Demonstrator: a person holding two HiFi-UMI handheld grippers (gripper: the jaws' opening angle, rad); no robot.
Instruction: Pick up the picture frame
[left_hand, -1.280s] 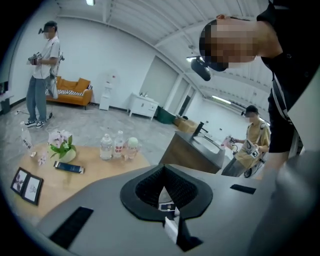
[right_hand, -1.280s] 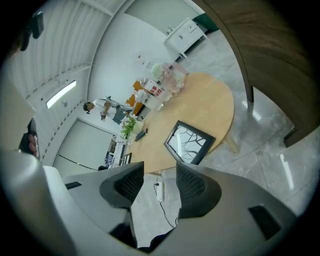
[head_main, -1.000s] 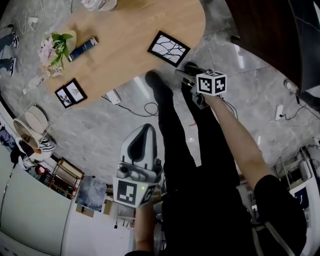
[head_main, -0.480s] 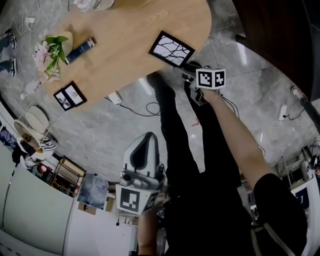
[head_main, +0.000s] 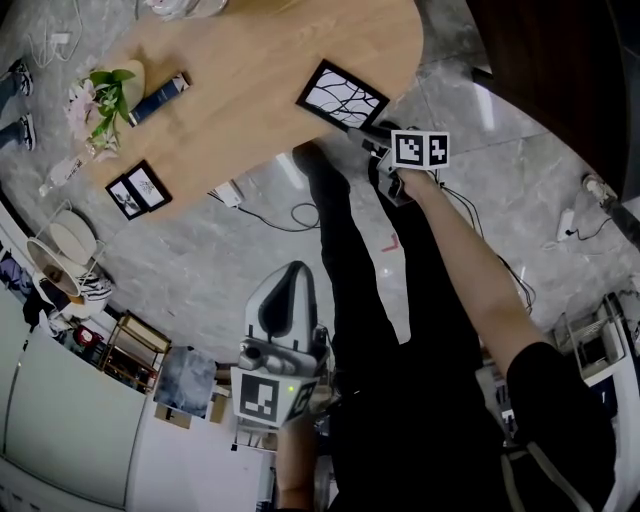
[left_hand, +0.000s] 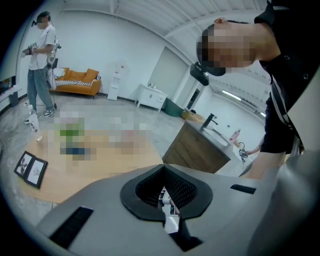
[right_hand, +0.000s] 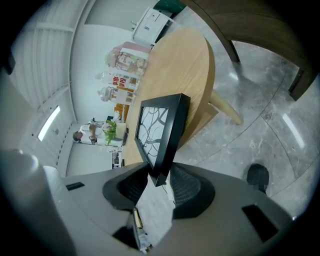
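While we pinch only a corner —
right gripper (right_hand: 159, 179), just closed on the picture frame (right_hand: 158, 127), may let it swing loose.

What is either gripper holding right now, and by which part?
The right gripper clamps the picture frame by its near corner; its jaws have just been closing. The left gripper is shut, empty.

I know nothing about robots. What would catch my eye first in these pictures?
The black picture frame with a branch pattern, at the near edge of the wooden table, stands out. The right gripper holds its corner between jaws that have just been closing.
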